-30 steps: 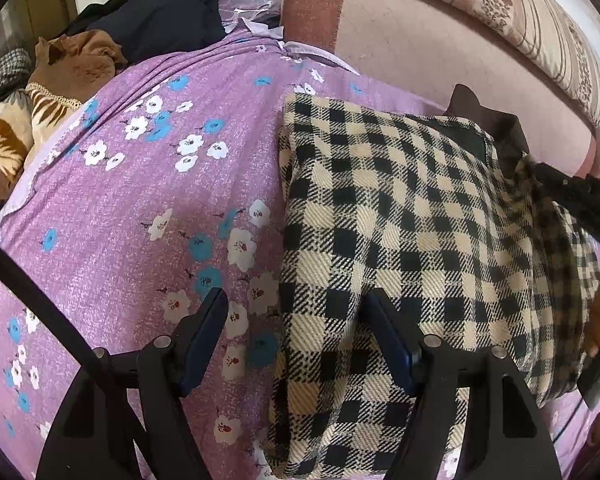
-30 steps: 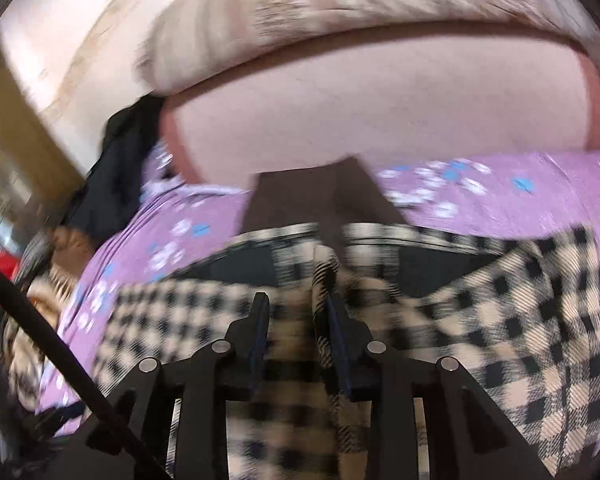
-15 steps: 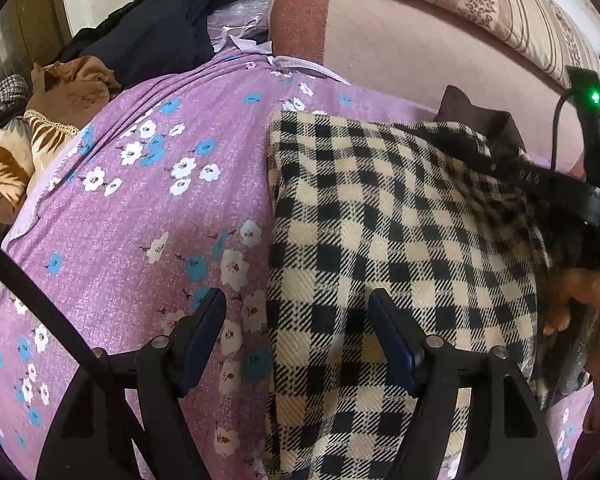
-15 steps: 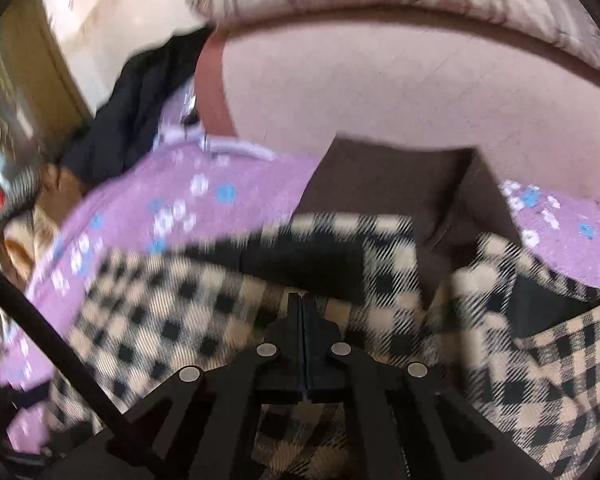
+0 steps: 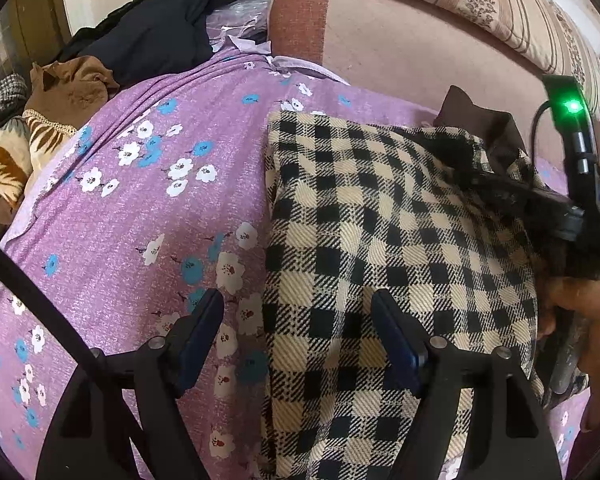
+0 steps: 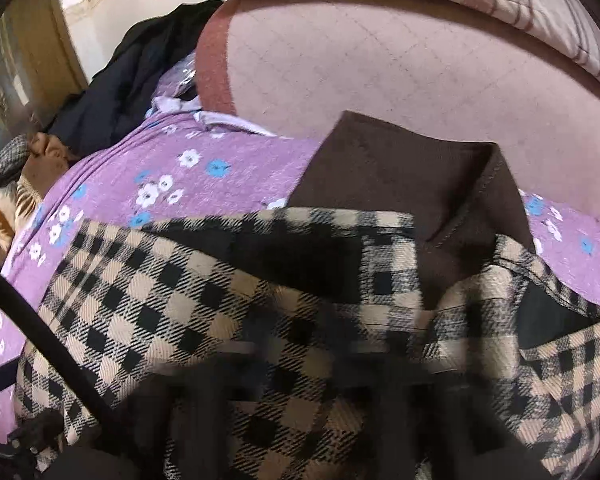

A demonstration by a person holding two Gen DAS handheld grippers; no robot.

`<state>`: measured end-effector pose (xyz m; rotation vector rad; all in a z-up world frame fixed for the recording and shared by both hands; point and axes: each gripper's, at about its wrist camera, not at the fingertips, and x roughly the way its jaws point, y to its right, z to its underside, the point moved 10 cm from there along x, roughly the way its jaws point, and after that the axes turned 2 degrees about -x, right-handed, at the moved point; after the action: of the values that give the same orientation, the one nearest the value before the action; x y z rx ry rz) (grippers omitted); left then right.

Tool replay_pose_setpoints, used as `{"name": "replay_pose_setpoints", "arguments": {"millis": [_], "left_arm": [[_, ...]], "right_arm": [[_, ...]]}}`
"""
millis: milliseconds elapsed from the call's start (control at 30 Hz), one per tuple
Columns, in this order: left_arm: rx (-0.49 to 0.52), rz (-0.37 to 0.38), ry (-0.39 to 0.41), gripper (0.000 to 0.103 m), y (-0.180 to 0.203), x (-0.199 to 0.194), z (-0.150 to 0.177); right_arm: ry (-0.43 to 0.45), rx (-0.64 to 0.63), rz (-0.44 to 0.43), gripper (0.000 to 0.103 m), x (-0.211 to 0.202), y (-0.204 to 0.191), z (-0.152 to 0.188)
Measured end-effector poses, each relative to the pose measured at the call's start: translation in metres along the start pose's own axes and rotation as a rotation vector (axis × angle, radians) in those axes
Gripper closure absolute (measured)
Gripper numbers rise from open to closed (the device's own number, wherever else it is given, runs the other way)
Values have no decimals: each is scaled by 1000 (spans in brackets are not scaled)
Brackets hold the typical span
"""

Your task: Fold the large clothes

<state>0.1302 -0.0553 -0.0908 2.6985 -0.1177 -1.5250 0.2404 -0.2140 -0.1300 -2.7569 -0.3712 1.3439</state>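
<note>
Left wrist view looks along a checked coat [image 5: 380,240] that lies on a purple floral sheet [image 5: 140,208]. Its long axis runs away from the camera toward the pink bolster [image 5: 400,48], with a brown collar [image 5: 476,120] at the far end, just short of the bolster. The coat's left edge is a straight folded line running along that axis.

The left gripper [image 5: 298,336] hovers over the near part of the coat with its fingers wide apart: one finger [image 5: 200,328] is above the sheet, the other above the check cloth, and the coat's left edge passes between them. Nothing is held.

At the coat's right edge in this view, the right gripper [image 5: 580,216] shows from the side, with a green light on its body and a hand [image 5: 588,320] behind it. Its fingertips are buried in cloth.

Right wrist view is blurred low down, where check fabric is draped across the gripper, so I cannot tell how its fingers stand. This view shows what the other does not: the brown collar [image 6: 412,200] close up with its stitched seam, and dark lining [image 6: 292,256] under the coat's turned edge. The left wrist view alone shows the coat's full length.

A heap of dark and brown clothes [image 5: 156,32] sits left of the bolster, beyond the sheet.
</note>
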Motion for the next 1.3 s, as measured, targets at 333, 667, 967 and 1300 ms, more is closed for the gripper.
{"name": "replay_pose_setpoints", "arguments": {"millis": [333,667,967,1300], "left_arm": [[17,-4,46,28,3,-9,-6],[56,-14,30,27,10,-2,-2],[90,-4,73,26,30,-12,-1],[89,-21,90,23,33,-10,-4]], "right_arm": [[113,98,-23,100,-13,6,-24],[49,171,-100,53,-49,25,12],[0,252,274,52,-120,176,79],[55,274,314,52,-141,198,86]]}}
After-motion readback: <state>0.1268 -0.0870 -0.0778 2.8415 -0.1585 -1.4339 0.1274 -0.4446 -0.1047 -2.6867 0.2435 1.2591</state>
